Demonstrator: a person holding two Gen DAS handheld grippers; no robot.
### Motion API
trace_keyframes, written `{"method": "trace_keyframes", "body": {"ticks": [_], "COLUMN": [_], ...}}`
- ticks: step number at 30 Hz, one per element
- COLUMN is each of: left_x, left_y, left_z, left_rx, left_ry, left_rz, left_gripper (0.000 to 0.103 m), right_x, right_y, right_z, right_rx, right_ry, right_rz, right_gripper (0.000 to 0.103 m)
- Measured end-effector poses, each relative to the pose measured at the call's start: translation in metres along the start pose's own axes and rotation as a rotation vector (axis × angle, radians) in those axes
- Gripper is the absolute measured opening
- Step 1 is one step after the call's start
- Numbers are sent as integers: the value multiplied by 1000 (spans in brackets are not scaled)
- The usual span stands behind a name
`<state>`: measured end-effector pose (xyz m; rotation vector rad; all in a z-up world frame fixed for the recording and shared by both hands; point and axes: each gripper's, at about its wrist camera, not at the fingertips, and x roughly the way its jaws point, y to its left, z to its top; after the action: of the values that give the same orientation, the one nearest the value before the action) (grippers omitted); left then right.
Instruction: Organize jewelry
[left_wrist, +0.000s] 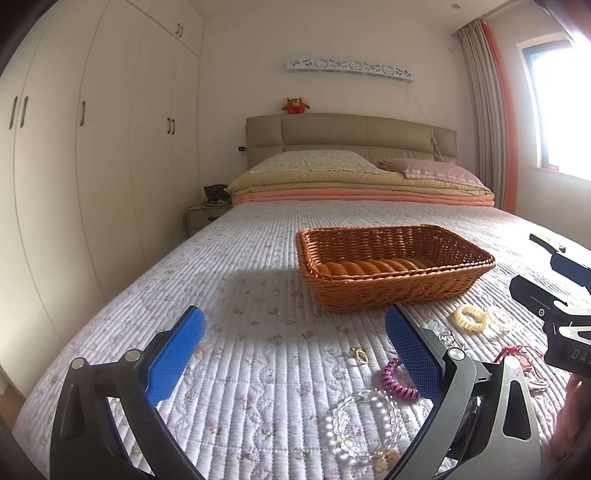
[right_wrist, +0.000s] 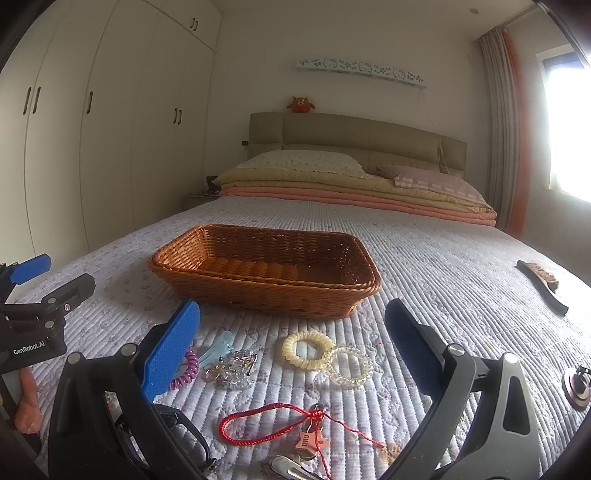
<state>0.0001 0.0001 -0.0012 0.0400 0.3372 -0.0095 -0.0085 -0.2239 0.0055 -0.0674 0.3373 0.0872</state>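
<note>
An empty brown wicker basket sits on the quilted bed. Jewelry lies in front of it: a clear bead bracelet, a purple coil tie, a gold pendant, a yellow coil tie, a clear coil tie, a red cord with a charm, a blue clip and sparkly pieces. My left gripper is open and empty above the quilt. My right gripper is open and empty over the pile.
A dark brush lies on the bed at the right. Folded blankets and pillows lie at the head. White wardrobes line the left wall. A small round metal object rests at the far right.
</note>
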Motion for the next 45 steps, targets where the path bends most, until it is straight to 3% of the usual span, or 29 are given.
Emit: {"method": "trace_keyframes", "body": {"ticks": [19, 23, 26, 30, 32, 36, 42, 45], "left_x": [0, 10, 25, 39, 44, 55, 49, 42], "left_y": [1, 13, 32, 47, 46, 41, 36, 32], "left_z": [0, -3, -5, -11, -14, -17, -31, -40], "left_rx": [-4, -63, -156, -246, -249, -227, -209, -196], "left_ry": [2, 45, 114, 180, 196, 263, 364, 412], "left_rz": [-1, -50, -134, -220, -230, -266, -320, -361], "left_gripper": [95, 95, 95, 91, 90, 77, 62, 55], "right_x": [1, 5, 11, 19, 21, 25, 17, 15], "right_y": [3, -4, -11, -17, -22, -31, -52, -75], "right_z": [-1, -2, -3, -5, -6, -8, -15, -21], "right_rx": [-17, 10, 37, 65, 87, 132, 175, 228], "right_ry": [0, 15, 37, 77, 94, 116, 160, 225], "right_rz": [-27, -57, -50, -35, -35, -34, -100, -86], "right_gripper": [95, 95, 89, 71, 67, 60, 38, 37]}}
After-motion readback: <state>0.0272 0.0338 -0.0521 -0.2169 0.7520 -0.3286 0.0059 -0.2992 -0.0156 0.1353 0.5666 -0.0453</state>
